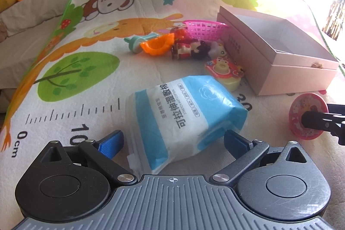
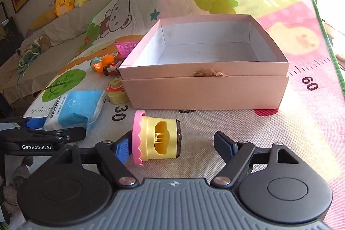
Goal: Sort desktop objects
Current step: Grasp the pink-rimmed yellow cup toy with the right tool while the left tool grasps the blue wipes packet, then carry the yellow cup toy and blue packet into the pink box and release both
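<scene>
With both grippers at the pick-up step, the left gripper (image 1: 173, 141) stood wide around the blue wet-cotton pack (image 1: 185, 120) without gripping, while the right gripper (image 2: 172, 146) gaped, its left finger against the toy stamp (image 2: 156, 138) lying near the empty box (image 2: 204, 70); closing seemed the next move.

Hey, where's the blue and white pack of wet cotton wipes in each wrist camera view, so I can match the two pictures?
Left wrist view: the wipes pack lies low in the centre, between the left gripper's open fingers.
Right wrist view: the wipes pack sits at the left edge, beyond the other gripper's black arm.
Shared landmark: the pink open box, right of the pack in both views.
</scene>
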The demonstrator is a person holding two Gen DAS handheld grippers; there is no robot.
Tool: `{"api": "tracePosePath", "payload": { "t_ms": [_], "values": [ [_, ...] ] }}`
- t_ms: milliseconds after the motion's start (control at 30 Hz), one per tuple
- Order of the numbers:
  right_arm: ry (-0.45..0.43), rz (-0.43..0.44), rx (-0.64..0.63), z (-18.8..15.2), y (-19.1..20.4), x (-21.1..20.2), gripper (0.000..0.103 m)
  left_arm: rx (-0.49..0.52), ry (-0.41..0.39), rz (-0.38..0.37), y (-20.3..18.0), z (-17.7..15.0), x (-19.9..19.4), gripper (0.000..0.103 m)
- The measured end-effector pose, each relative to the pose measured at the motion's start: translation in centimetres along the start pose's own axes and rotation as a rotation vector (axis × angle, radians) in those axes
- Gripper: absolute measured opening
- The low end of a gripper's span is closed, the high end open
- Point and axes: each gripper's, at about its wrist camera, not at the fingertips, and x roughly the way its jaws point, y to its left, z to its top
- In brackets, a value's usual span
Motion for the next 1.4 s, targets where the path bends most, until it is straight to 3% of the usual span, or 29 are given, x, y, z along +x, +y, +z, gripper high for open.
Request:
{"api": "tracePosePath", "payload": {
  "t_ms": [233, 367, 567, 733, 800, 867, 967, 1033, 1100, 1200, 1267, 1333, 1400],
  "values": [
    [-0.024, -0.022, -0.029, -0.7, 0.5, -0.3, 0.083, 0.023, -0.048, 0.106, 2.2, -1.7, -2.1, 0.102],
    [-0.073, -0.012, -0.115, -1.0, 1.9, -1.1, 0.085, -0.005, -0.042, 0.155, 4.1, -1.8, -2.6, 0.102],
    [-0.078, 0.048, -0.221, -1.0, 3.5, -1.5, 0.090, -0.061, -0.042, 0.058, 4.1, -0.3, -3.2, 0.102],
    [-0.049, -0.022, -0.248, 0.0, 3.9, 0.4, 0.090, -0.011, -0.072, 0.028, 1.9, 0.8, -3.4, 0.102],
    [-0.031, -0.022, -0.247, 0.0, 3.8, 0.8, 0.078, 0.020, -0.073, 0.022, 1.2, 1.2, -3.1, 0.102],
    [-0.006, 0.005, -0.236, -0.1, 3.4, 0.7, 0.051, 0.053, -0.073, 0.027, 0.7, 1.6, -2.7, 0.102],
    [-0.003, 0.033, -0.220, -0.5, 2.8, 0.1, 0.046, 0.079, -0.052, 0.033, 0.2, 2.0, -1.7, 0.102],
    [-0.018, 0.032, -0.215, -0.7, 2.3, -0.6, 0.044, 0.077, -0.025, -0.005, -0.1, 1.9, -1.4, 0.102],
    [-0.035, 0.025, -0.206, -0.7, 1.6, -1.3, 0.044, 0.082, -0.004, -0.098, -0.7, 1.4, -1.8, 0.102],
    [-0.048, 0.010, -0.181, -0.8, 0.4, -1.9, 0.044, 0.189, -0.005, -0.257, -2.3, 0.1, -3.4, 0.103],
    [-0.050, 0.004, -0.163, -0.8, -0.3, -2.1, 0.044, 0.278, -0.027, -0.319, -3.2, -0.7, -4.6, 0.103],
    [-0.050, 0.009, -0.147, -0.9, -0.8, -2.2, 0.044, 0.345, -0.069, -0.257, -4.0, -1.0, -5.1, 0.103],
    [-0.052, 0.013, -0.140, -0.9, -0.9, -2.2, 0.044, 0.403, -0.120, -0.105, -5.0, -0.8, -4.6, 0.103]
  ]
}}
